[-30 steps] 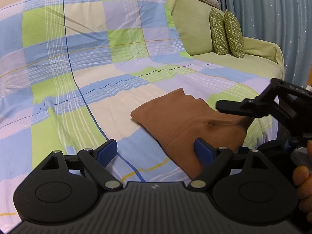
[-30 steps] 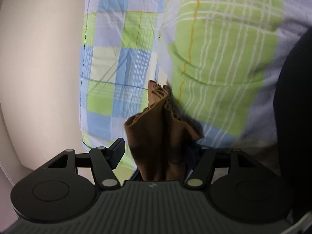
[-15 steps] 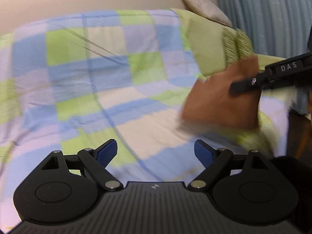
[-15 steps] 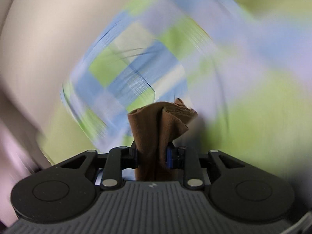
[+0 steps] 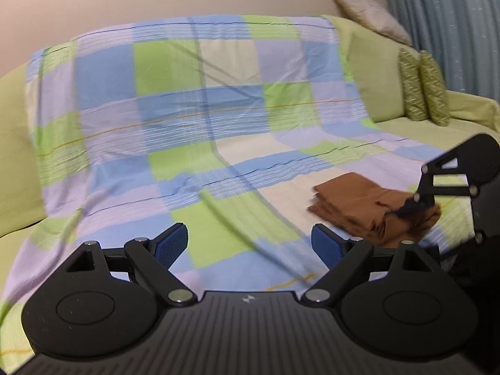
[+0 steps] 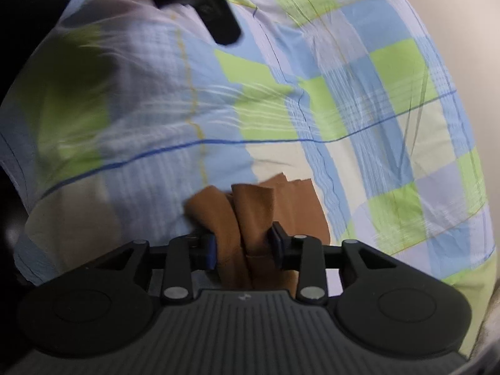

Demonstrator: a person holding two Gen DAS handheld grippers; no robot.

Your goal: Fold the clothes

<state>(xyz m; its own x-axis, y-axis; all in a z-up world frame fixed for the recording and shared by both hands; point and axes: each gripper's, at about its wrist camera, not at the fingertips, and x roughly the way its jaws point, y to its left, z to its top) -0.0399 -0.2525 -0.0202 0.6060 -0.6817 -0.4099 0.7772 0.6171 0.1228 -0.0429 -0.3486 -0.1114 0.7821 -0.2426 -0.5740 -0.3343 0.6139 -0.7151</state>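
One brown garment (image 6: 250,218), one checked sheet (image 5: 193,118), two green cushions (image 5: 423,89)

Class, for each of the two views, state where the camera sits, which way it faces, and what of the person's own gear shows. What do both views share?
Left wrist: behind the open, empty left gripper, facing the sofa backrest; right gripper enters at right.
Right wrist: behind the right gripper, looking down; jaws opening, bunched brown garment between the pads; left gripper at top.
Shared: brown garment, checked sheet.
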